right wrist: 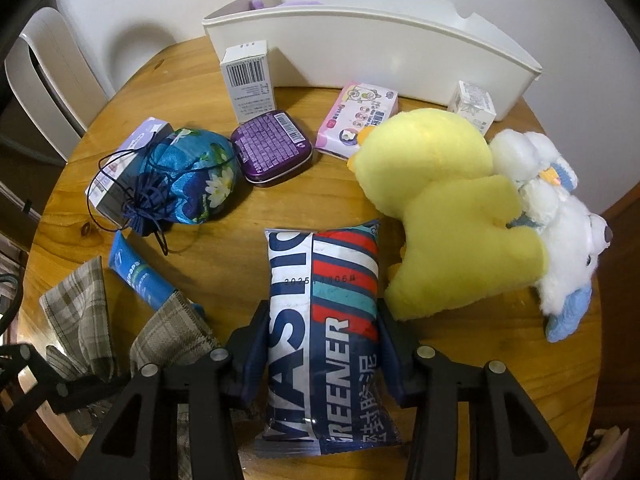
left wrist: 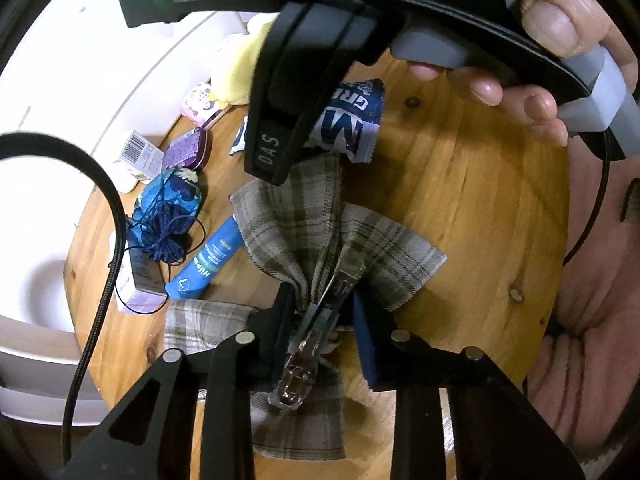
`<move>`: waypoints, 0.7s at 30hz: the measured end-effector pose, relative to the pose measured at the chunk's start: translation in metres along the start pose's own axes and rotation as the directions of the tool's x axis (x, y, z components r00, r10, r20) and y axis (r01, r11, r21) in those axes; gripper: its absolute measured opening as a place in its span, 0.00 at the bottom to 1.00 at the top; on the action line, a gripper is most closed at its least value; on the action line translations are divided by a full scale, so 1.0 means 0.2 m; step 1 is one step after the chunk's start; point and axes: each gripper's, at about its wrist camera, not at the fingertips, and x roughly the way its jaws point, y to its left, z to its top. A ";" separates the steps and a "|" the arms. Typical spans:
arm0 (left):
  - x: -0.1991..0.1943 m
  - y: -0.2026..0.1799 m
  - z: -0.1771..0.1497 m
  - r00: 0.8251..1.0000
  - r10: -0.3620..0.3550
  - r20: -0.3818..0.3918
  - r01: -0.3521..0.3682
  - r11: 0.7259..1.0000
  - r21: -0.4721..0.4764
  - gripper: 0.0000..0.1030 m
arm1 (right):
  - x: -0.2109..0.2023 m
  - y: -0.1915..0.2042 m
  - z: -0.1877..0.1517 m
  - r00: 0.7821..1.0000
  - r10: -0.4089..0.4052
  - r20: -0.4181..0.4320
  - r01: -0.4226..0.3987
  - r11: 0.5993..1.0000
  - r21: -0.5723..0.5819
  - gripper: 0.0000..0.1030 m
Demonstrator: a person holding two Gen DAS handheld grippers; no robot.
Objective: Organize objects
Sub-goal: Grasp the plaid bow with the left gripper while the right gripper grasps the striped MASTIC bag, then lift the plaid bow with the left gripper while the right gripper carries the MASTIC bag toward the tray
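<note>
Right gripper was clamped on the sealant pouch, held above the table; left gripper pinched the plaid bow clip; bin nearly empty; most items unsorted.

The packet read "GREENER" and "MASTIC", partly cut, with Chinese characters and a faint stamped number beginning "2025". In the left wrist view, the other tool's finger bore "DAS". The tin's label print was too small to read.
</note>
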 end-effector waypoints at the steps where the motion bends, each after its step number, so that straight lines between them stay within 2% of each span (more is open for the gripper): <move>1: 0.00 -0.01 0.00 1.000 0.007 0.000 -0.007 1.000 0.000 0.27 | 0.00 -0.01 0.00 1.000 0.000 0.001 0.000 1.000 0.002 0.47; 13: -0.11 -0.13 -0.07 0.997 -0.071 -0.024 0.068 0.989 -0.129 0.24 | 0.00 -0.09 0.01 0.999 0.038 0.004 -0.038 0.997 0.063 0.46; 21: -0.29 -0.18 -0.11 0.997 -0.078 0.028 0.082 0.971 -0.223 0.24 | -0.10 -0.11 -0.04 0.997 0.061 0.043 -0.064 0.993 0.096 0.45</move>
